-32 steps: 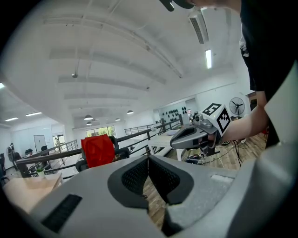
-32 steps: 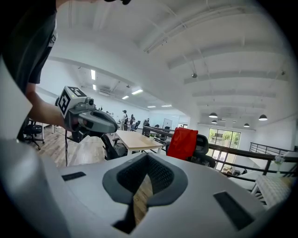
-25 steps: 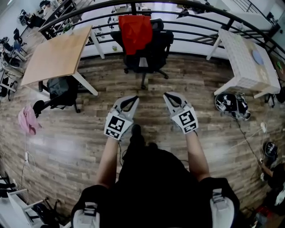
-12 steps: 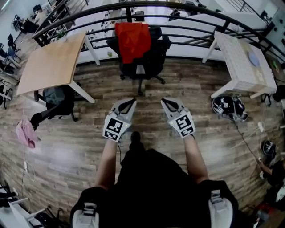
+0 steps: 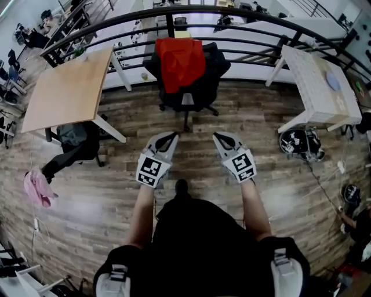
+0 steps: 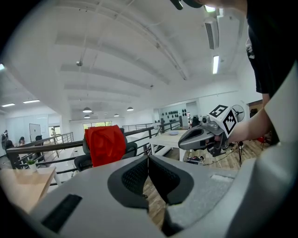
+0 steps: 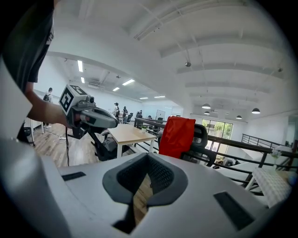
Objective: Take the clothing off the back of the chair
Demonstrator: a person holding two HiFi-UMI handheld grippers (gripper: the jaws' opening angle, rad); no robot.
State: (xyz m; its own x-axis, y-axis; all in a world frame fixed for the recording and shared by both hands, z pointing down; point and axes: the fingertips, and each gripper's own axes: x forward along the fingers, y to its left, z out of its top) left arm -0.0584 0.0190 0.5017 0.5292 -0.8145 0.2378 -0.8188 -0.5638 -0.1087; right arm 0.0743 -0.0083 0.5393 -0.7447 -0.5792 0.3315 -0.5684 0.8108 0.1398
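Note:
A red garment (image 5: pixel 181 62) hangs over the back of a black office chair (image 5: pixel 191 87) by the railing, straight ahead in the head view. It also shows in the left gripper view as the red garment (image 6: pixel 104 145) and in the right gripper view as the red garment (image 7: pixel 177 136). My left gripper (image 5: pixel 171 136) and right gripper (image 5: pixel 217 137) are side by side over the wood floor, well short of the chair. Both are shut with nothing between the jaws. The right gripper (image 6: pixel 182 141) crosses the left gripper view, and the left gripper (image 7: pixel 114 123) crosses the right gripper view.
A wooden table (image 5: pixel 66 87) stands left of the chair, with a second dark chair (image 5: pixel 78 142) under it. A white table (image 5: pixel 316 81) stands right, with dark bags (image 5: pixel 300 142) on the floor below. A black railing (image 5: pixel 249 14) runs behind. A pink cloth (image 5: pixel 36 188) lies at far left.
Both grippers and I have moved forward across the floor toward the chair, which now looks slightly nearer. The jaws stayed shut.

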